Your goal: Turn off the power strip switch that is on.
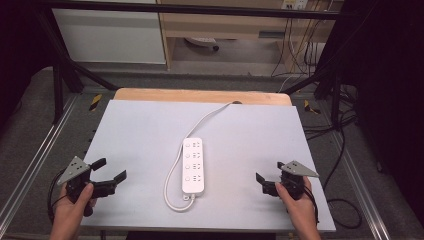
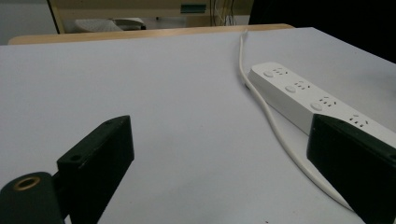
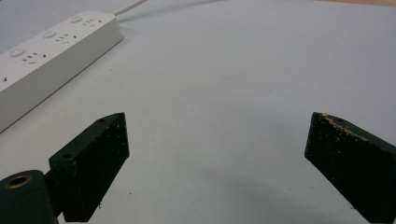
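Observation:
A white power strip [image 1: 193,166] with several sockets lies lengthwise in the middle of the pale grey mat [image 1: 145,135]. Its white cable [image 1: 172,175] loops off the near end and runs along the strip's left side to the table's far edge. My left gripper [image 1: 112,169] is held at the near left, open, with nothing between its jaws. In the left gripper view the left gripper [image 2: 219,126] points at bare mat, with the power strip [image 2: 303,93] to its right. My right gripper [image 1: 270,171] is open and empty at the near right. In the right gripper view the right gripper [image 3: 217,121] has the power strip [image 3: 46,51] at upper left.
The mat covers a wooden table [image 1: 200,95] whose far edge shows. Black frame bars [image 1: 60,85] stand around the table. Loose black cables [image 1: 345,150] lie on the floor to the right, and a cabinet [image 1: 220,30] stands behind.

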### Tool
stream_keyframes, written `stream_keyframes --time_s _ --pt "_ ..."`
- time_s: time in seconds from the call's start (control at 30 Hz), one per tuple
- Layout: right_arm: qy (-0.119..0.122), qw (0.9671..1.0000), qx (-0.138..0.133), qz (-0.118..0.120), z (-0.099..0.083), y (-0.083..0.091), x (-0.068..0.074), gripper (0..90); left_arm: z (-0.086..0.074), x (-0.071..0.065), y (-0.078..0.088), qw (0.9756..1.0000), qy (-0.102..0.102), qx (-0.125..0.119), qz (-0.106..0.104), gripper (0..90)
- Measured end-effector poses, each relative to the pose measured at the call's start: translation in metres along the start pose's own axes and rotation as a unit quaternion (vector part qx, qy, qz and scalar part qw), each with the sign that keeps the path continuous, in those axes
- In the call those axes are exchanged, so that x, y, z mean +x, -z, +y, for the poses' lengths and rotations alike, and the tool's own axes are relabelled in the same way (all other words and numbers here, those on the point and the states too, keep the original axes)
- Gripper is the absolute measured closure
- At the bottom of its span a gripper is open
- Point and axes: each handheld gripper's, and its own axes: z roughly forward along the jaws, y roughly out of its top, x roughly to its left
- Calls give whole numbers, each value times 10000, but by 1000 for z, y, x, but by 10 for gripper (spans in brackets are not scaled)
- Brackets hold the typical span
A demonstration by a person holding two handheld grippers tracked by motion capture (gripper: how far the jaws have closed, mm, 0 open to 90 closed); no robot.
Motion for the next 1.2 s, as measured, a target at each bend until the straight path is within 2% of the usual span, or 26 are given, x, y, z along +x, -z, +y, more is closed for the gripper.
stream_keyframes --time_s 0.27,0.6,0.9,0.97,1.2 --pt "-5 10000 -45 79 3 3 2 45 1 -3 -1 10000 -26 -55 17 74" --pt "29 10000 13 29 4 3 5 37 5 -13 -5 9998 -65 -108 139 75" --pt "79 9999 52 138 5 3 13 40 14 -28 -10 9999 -5 -121 -20 59" --pt "73 9998 100 168 5 3 14 38 19 -32 -11 9998 -58 -161 -65 59" --pt "142 9996 96 215 5 3 16 36 36 -36 -9 9991 114 -380 -135 62"
